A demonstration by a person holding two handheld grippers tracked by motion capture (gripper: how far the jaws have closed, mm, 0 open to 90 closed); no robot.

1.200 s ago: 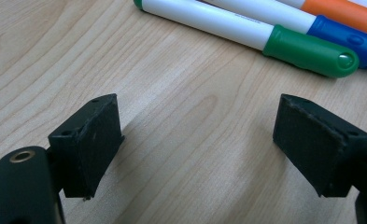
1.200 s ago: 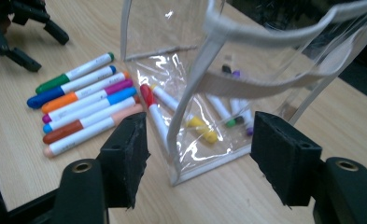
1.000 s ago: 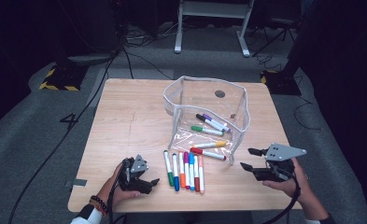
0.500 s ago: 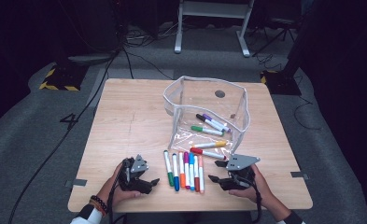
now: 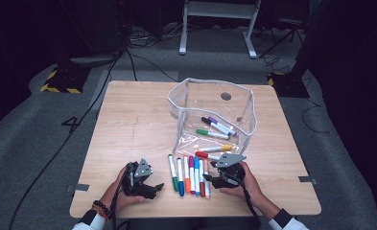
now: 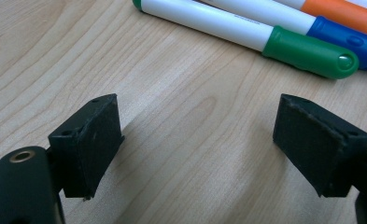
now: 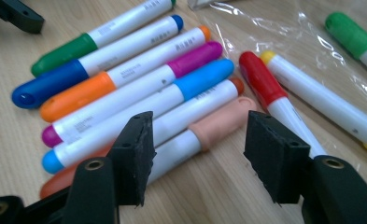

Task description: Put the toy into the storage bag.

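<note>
At the bench's near edge, my right gripper (image 5: 209,178) hangs low over the markers.
Its jaws, spread but just closing, straddle the peach-capped marker (image 7: 197,136) untouched; the left gripper (image 5: 156,187) rests spread.

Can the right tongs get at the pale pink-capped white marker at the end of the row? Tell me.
Probably yes. The right tongs are open, straddling the pale pink-capped white marker with nothing above it. The brown-capped white marker lies tight against it, so one jaw has little room there.
</note>
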